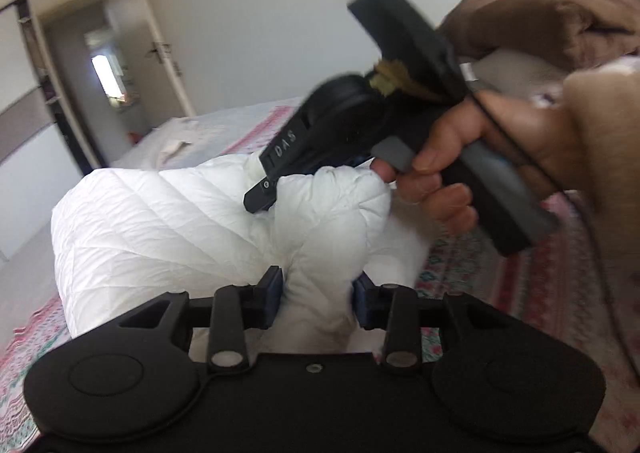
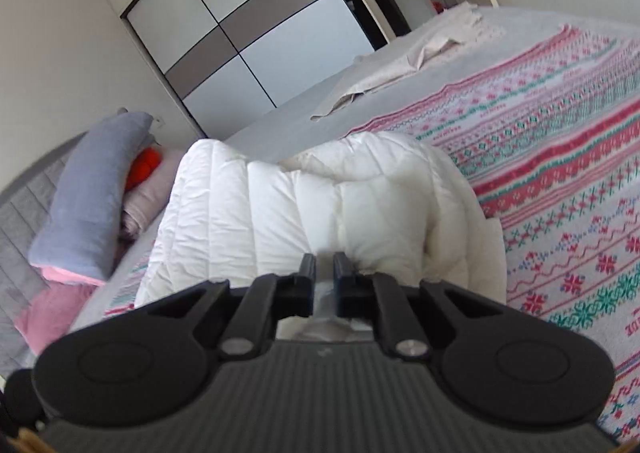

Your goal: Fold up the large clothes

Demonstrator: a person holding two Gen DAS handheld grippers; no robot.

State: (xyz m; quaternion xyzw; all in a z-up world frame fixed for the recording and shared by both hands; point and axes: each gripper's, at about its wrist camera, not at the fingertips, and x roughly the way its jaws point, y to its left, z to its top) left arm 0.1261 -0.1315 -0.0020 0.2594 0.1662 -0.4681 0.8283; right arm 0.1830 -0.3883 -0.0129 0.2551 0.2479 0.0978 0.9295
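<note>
A white quilted garment (image 1: 160,221) (image 2: 260,205) lies bunched in puffy folds on the bed. In the left wrist view my left gripper (image 1: 319,293) is low in the middle, and a thick fold of the white fabric is pinched between its blue pads. Above it my right gripper (image 1: 260,201), held by a person's hand (image 1: 460,157), bears down at a slant with its tip on a top fold of the garment. In the right wrist view my right gripper (image 2: 324,269) has its jaws nearly together, with the white fabric gathered at its tips.
A red, green and white patterned blanket (image 2: 560,173) (image 1: 540,285) covers the bed. A grey-blue pillow (image 2: 96,193) and pink bedding sit at the left. A beige cloth (image 2: 420,53) lies further back. A wardrobe (image 2: 248,33) and an open door (image 1: 108,73) stand beyond.
</note>
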